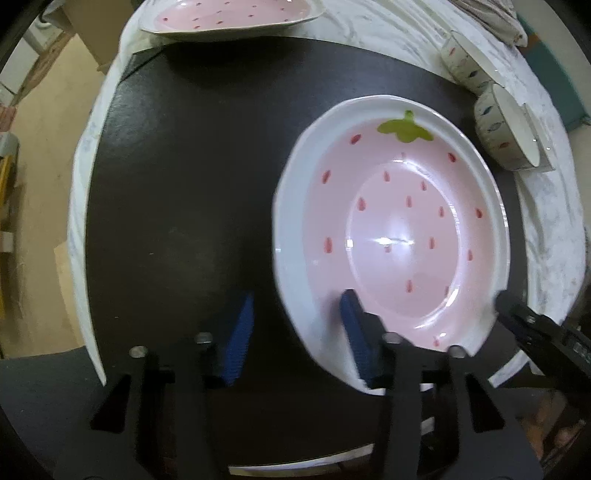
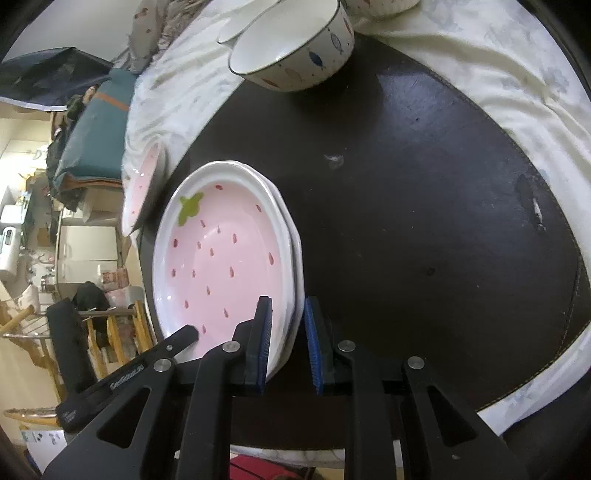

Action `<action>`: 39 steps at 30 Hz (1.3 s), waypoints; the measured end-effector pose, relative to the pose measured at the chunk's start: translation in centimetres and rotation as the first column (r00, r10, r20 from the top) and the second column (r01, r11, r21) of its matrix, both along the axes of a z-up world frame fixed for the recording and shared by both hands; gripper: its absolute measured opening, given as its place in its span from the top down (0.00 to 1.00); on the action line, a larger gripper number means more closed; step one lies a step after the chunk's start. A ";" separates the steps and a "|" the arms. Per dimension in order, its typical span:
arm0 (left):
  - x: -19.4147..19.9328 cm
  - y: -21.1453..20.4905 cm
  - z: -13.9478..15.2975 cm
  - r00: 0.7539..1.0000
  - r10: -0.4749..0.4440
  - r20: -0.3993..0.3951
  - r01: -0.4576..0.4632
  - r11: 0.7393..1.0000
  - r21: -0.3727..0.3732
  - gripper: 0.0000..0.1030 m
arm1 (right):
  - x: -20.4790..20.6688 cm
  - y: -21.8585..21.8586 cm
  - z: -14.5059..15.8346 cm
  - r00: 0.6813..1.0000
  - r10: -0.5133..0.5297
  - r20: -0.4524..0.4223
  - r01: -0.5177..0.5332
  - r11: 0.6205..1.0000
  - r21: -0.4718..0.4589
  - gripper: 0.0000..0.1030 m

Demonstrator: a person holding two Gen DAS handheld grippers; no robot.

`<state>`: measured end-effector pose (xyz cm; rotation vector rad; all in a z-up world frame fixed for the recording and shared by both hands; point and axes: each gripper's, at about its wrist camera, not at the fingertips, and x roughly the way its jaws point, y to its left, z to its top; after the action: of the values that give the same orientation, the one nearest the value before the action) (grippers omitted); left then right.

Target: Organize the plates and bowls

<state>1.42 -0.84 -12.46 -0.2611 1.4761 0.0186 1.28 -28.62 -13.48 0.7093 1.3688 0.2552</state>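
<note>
A pink strawberry-pattern plate (image 1: 391, 229) with a white rim lies on the black mat (image 1: 184, 166), and a second rim shows just beneath it. In the right wrist view my right gripper (image 2: 288, 343) is shut on the near rim of this plate (image 2: 221, 258), one blue pad inside and one outside. My left gripper (image 1: 297, 336) is open. Its right finger (image 1: 354, 332) lies over the plate's near-left rim, while its left finger (image 1: 240, 339) is over bare mat. Another strawberry plate (image 1: 229, 14) sits at the mat's far edge, also seen as the far plate (image 2: 142, 184).
Two white bowls with fish patterns (image 1: 465, 62) (image 1: 509, 129) stand on the white cloth (image 1: 388, 26) to the right of the mat. One bowl (image 2: 295, 48) shows at the top of the right wrist view. Room clutter and a floor lie beyond the table's edge.
</note>
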 end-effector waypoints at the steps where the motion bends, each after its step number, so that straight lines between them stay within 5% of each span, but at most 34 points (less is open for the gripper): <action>1: 0.1 -0.2 0.0 1.000 -0.009 0.002 0.009 1.000 -0.003 0.71 | 0.1 0.2 -0.1 1.000 0.000 -0.004 0.000 1.000 -0.006 0.79; 9: 1.4 -0.3 -0.6 1.000 0.022 0.014 -0.022 0.999 -0.028 0.74 | 1.4 1.2 -0.7 1.000 0.005 -0.025 -0.006 0.999 -0.033 0.70; 31: 5.8 0.9 0.3 0.997 0.059 0.059 -0.060 0.998 0.003 0.75 | 5.7 2.6 -0.8 1.000 -0.005 -0.011 0.004 0.999 -0.047 0.71; 39: 5.1 0.9 2.0 0.989 0.009 0.148 -0.023 0.995 0.096 0.75 | 5.3 2.2 0.3 0.998 -0.001 0.060 0.010 0.988 -0.155 0.71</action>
<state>6.55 0.10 -10.49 -0.1910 1.3223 0.0823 6.61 -26.37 -13.17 0.5711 1.3138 0.1619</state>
